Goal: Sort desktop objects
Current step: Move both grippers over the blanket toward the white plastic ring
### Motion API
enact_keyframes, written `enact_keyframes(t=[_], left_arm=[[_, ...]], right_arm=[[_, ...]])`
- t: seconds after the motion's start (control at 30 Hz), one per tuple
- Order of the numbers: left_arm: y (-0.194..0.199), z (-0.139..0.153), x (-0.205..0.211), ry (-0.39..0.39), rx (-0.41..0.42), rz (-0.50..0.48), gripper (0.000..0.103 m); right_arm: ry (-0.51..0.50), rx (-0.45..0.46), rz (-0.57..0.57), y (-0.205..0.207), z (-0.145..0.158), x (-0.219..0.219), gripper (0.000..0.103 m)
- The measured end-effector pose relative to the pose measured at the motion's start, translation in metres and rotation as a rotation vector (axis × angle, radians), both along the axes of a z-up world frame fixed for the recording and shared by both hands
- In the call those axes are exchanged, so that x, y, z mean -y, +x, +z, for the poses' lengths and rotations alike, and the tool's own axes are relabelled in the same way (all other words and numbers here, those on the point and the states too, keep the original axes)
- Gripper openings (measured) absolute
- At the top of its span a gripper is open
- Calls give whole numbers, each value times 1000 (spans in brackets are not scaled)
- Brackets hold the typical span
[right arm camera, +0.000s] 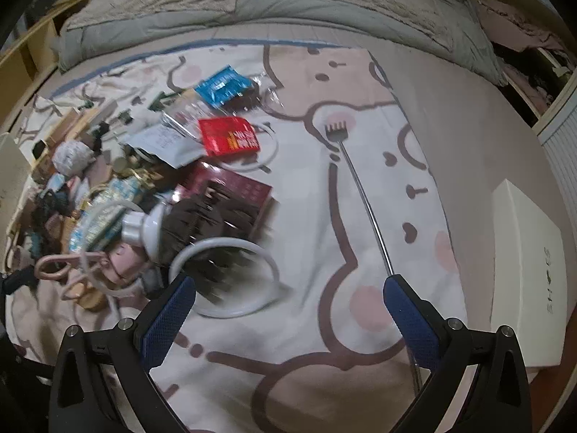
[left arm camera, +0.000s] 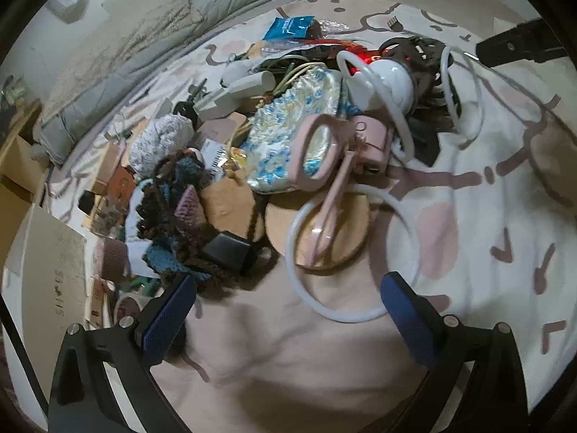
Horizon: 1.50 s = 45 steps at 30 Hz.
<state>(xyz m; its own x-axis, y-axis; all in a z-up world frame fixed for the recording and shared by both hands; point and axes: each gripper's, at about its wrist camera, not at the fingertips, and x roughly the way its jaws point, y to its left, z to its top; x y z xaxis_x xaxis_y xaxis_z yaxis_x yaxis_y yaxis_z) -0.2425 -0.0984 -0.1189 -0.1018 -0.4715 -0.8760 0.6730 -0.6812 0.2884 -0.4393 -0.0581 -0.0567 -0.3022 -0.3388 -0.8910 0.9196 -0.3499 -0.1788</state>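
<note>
A heap of small objects lies on a patterned bedsheet (left arm camera: 468,216). In the left wrist view my left gripper (left arm camera: 288,288) is open and empty, just short of a white ring (left arm camera: 299,278) that lies over a round wooden disc (left arm camera: 346,238) and a pink folding mirror (left arm camera: 317,155). A floral pouch (left arm camera: 288,122), dark knitted yarn (left arm camera: 173,195) and a white lamp head (left arm camera: 386,83) sit behind. In the right wrist view my right gripper (right arm camera: 288,288) is open and empty above the sheet. A metal back scratcher (right arm camera: 364,198) passes by its right finger (right arm camera: 407,310). A white ring (right arm camera: 230,310) lies by its left finger.
A white shoebox (right arm camera: 526,270) stands at the right edge of the bed. A red packet (right arm camera: 229,135), a blue packet (right arm camera: 223,86) and a dark red box (right arm camera: 230,187) lie in the heap. Grey pillows (right arm camera: 252,3) line the far side. A white board (left arm camera: 47,270) leans at the left.
</note>
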Motion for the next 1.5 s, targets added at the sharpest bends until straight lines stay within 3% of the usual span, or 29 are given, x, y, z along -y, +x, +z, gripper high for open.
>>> enact_keyframes(t=[0.4, 0.77, 1.17, 1.5], left_arm=[[15, -14, 2, -3, 55, -20, 103], [46, -16, -6, 98, 41, -21, 103], [80, -16, -27, 173, 14, -80, 103], [111, -16, -39, 204, 2, -77, 103]], right_arm=[[84, -3, -110, -26, -30, 0, 103], [147, -7, -171, -35, -52, 4, 103], [216, -23, -152, -27, -65, 6, 103], [276, 30, -74, -4, -71, 2, 103]])
